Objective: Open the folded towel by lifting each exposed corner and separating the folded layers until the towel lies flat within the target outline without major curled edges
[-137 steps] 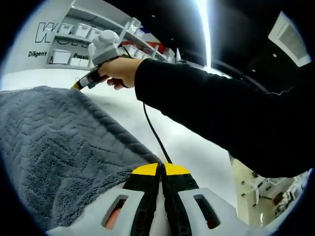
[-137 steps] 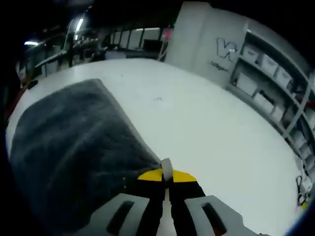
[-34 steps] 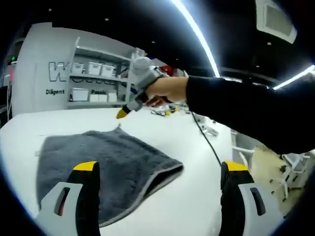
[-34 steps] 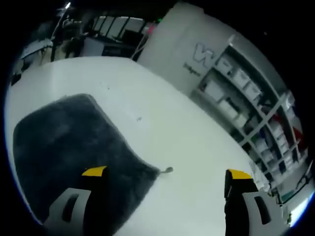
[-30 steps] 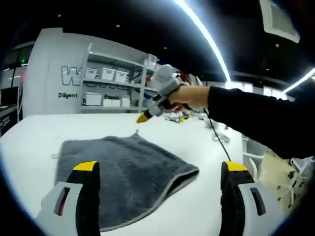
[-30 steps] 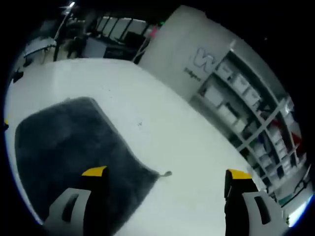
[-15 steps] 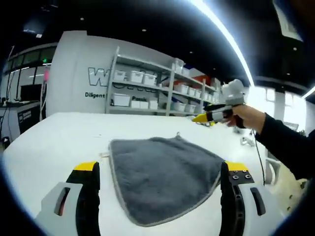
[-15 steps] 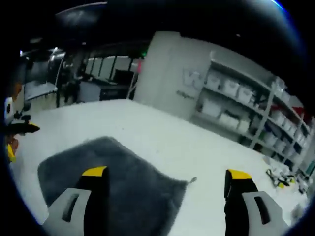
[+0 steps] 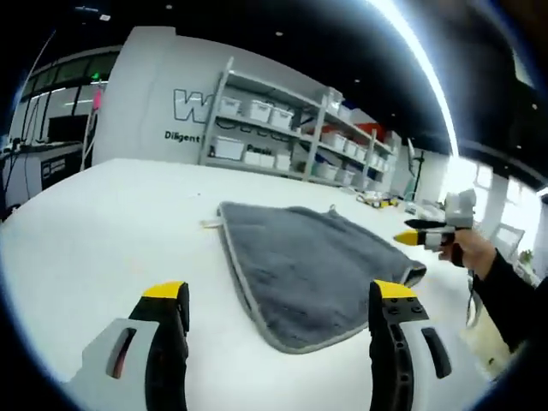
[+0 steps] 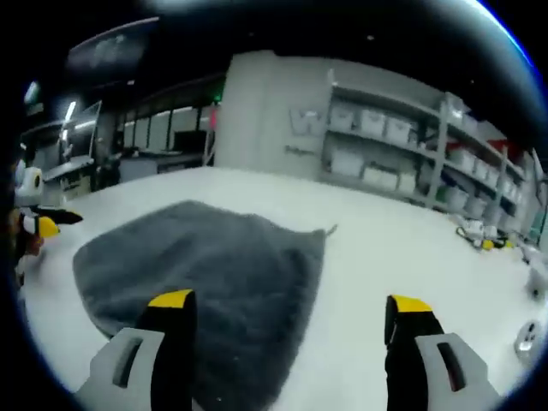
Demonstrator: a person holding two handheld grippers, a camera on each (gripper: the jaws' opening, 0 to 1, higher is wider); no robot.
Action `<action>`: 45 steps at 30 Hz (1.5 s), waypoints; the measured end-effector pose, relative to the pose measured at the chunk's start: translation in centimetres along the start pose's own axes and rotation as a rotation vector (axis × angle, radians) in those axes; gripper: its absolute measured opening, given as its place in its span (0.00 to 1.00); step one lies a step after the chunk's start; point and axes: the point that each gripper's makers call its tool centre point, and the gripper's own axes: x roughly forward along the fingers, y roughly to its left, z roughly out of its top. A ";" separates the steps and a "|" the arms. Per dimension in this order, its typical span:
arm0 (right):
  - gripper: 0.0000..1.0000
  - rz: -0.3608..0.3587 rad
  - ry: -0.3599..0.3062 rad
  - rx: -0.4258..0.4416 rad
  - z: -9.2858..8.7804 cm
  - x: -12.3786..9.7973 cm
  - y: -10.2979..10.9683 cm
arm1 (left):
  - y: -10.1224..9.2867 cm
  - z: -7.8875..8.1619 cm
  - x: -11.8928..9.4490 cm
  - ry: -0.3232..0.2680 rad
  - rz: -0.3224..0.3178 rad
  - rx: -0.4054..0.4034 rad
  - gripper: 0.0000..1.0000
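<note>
A grey towel (image 9: 312, 265) lies spread on the white table (image 9: 94, 223), with a paler hem along its left and near edges and a small loop at its far corner. My left gripper (image 9: 279, 300) hovers open above the table's near side, nothing between its yellow-tipped jaws. The right gripper (image 9: 421, 236), held in a hand, comes in from the right past the towel's right edge. In the right gripper view the same towel (image 10: 205, 265) lies ahead, and my right gripper (image 10: 289, 304) stands open over its near part. The left gripper (image 10: 38, 224) shows at the left edge.
Shelves with white bins (image 9: 282, 128) line the far wall under dark lettering. Small items (image 10: 479, 240) lie on the table's far right. A round object (image 10: 529, 336) sits near the right edge. A small tag (image 9: 211, 224) sticks out at the towel's far left corner.
Both grippers, earlier shut on the towel's corners, have let go and opened. They have drawn back and apart; the towel now lies flat on the table.
</note>
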 end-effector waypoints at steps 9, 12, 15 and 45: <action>0.88 0.019 -0.029 0.042 -1.3 -1.0 2.6 | 1.3 -0.9 1.3 0.045 -0.001 -0.029 0.81; 0.87 0.026 -0.037 0.071 -1.3 -1.0 2.8 | 1.4 -0.5 1.5 0.044 -0.006 -0.046 0.78; 0.82 0.036 -0.045 0.098 -1.3 -0.9 3.0 | 1.3 -1.0 1.9 0.075 -0.026 -0.056 0.68; 0.58 0.062 0.055 0.180 -3.7 0.9 4.0 | 1.4 -2.3 4.4 0.175 -0.027 -0.031 0.25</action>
